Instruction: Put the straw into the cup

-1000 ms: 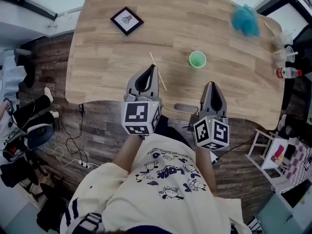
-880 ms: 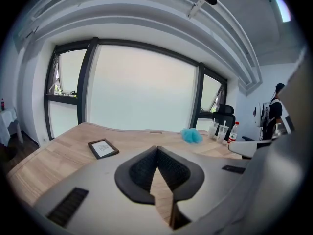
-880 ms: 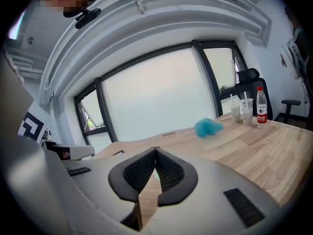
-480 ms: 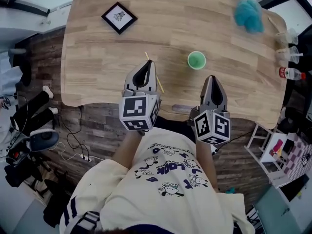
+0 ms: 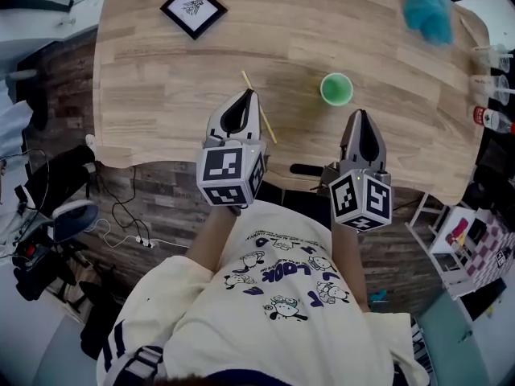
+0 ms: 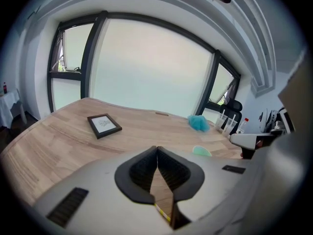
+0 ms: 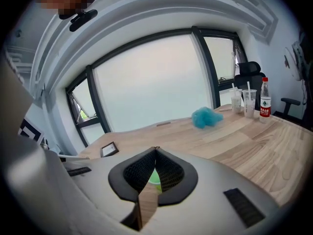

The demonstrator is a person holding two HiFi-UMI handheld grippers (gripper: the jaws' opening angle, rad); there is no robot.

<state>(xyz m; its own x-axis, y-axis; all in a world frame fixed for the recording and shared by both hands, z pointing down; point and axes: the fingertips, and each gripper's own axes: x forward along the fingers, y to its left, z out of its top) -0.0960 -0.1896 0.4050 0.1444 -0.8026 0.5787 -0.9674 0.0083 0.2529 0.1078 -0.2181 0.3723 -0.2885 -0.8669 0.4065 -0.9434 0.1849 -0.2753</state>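
Left gripper (image 5: 251,93) and right gripper (image 5: 359,113), jaws closed on nothing, hover over the worktop's (image 5: 153,95) near edge. The straw (image 5: 266,124) lies apart from the green cup (image 5: 336,88). The shirt (image 5: 273,312) reads "LOOK".

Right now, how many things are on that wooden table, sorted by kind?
Green cup: 1
Loose straw: 1
Picture frame: 1
Blue fluffy ball: 1
Clear cups with straws: 2
Bottle: 1
Total I can make out: 7

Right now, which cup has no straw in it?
The green cup, mid-table just ahead of the right gripper. The two clear cups by the bottle each hold a straw.
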